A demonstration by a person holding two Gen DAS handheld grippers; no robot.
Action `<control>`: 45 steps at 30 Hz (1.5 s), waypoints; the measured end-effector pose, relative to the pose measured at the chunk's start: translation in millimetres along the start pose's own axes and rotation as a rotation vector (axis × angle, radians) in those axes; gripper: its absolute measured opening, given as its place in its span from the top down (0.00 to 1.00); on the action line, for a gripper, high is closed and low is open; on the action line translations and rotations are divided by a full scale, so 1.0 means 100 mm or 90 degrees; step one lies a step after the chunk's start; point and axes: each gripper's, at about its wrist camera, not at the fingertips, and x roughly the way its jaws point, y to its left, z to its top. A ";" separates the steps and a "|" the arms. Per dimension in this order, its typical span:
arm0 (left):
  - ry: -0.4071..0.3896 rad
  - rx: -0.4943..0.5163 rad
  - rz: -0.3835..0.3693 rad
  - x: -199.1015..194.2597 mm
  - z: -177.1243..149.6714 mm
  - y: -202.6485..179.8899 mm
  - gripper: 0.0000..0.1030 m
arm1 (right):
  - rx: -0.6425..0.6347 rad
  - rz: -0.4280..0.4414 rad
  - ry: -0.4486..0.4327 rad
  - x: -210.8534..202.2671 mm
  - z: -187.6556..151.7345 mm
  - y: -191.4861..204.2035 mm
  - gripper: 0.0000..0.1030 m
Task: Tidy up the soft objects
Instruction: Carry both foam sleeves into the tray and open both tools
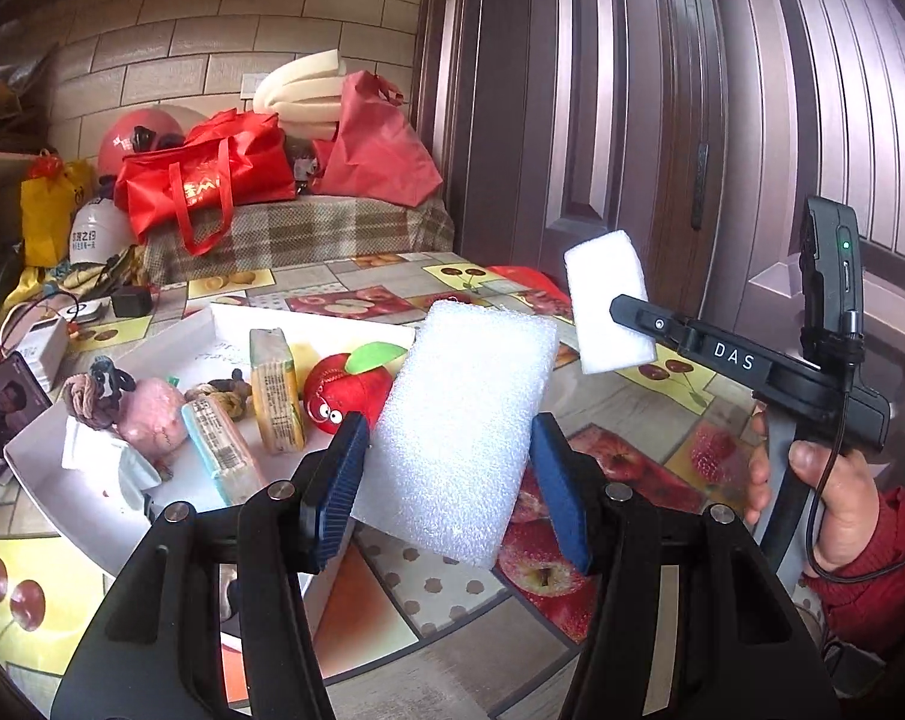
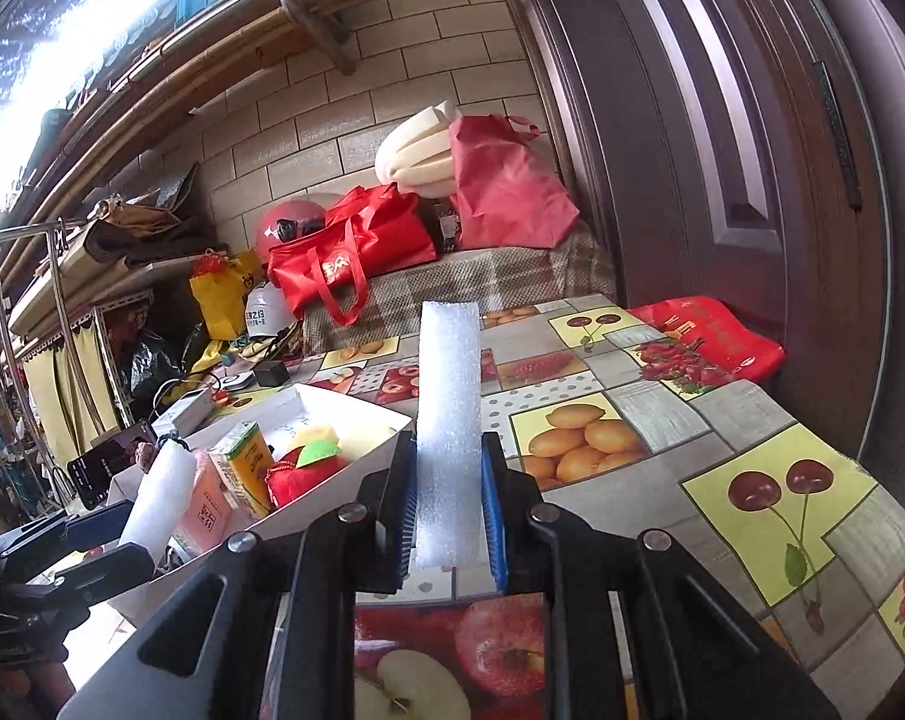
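A: Left hand-held gripper (image 1: 449, 480) half open, clamping a foam block (image 1: 464, 426) by its edges?
B: Yes. Right hand-held gripper (image 2: 449, 516) pinches a foam slab (image 2: 450, 420) thin-wise, both lifted, tray (image 2: 356, 414) to their left.

The foam block (image 1: 464, 432) looks white and grainy, the bench (image 2: 662, 420) cover glossy printed plastic, the tray (image 1: 308, 324) perhaps matt white card, the apple (image 1: 347, 390) red plush cloth.
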 end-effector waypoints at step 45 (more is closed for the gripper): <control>-0.001 -0.132 0.265 0.52 0.15 1.71 0.40 | -0.109 0.121 0.164 1.49 -0.12 1.51 0.81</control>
